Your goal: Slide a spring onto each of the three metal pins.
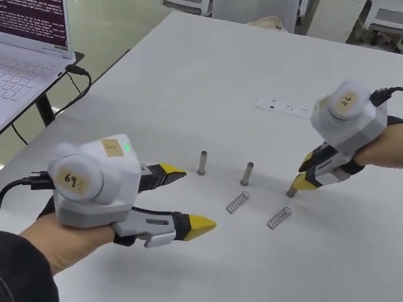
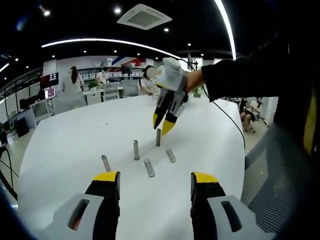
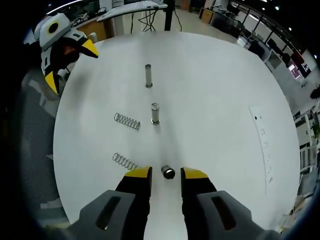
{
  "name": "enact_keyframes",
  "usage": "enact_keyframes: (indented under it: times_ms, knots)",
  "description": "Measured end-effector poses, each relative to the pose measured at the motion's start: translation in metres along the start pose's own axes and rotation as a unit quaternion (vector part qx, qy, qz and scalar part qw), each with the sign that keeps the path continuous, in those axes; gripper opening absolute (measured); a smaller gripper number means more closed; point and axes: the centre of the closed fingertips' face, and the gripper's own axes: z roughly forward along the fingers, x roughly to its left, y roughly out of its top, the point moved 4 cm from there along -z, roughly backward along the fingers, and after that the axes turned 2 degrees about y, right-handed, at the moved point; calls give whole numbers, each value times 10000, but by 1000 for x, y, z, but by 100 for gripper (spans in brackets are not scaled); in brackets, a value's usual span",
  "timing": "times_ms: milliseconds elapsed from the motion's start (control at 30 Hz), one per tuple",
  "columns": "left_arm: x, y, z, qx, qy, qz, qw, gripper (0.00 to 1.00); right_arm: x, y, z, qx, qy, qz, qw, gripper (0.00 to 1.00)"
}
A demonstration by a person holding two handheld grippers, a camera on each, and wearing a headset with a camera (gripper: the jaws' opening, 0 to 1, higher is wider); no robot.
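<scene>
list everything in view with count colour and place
pins: 3, silver, upright in a row mid-table; the right-hand one seems to carry a spring
loose springs: 2, silver, flat near the pins
strip: 1, white, far right of table
laptop: 1, white, open, beyond the table's left edge
table: 1, white
left gripper: 1, grey with yellow tips, open, near left
right gripper: 1, same colours, open, over the right-hand pin
</scene>
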Motion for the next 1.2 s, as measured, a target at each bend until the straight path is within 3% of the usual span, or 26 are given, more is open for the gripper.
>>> enact_keyframes:
  times_ms: [767,1200]
  knots:
    - [-13,7,29,288,-341,471,9979,49,18,4,-55,-483,-504,-61,9975,22]
    - [-4,-1,56,345,-264,282,9987,44,22,0,-79,-575,-761,-14,9954,23]
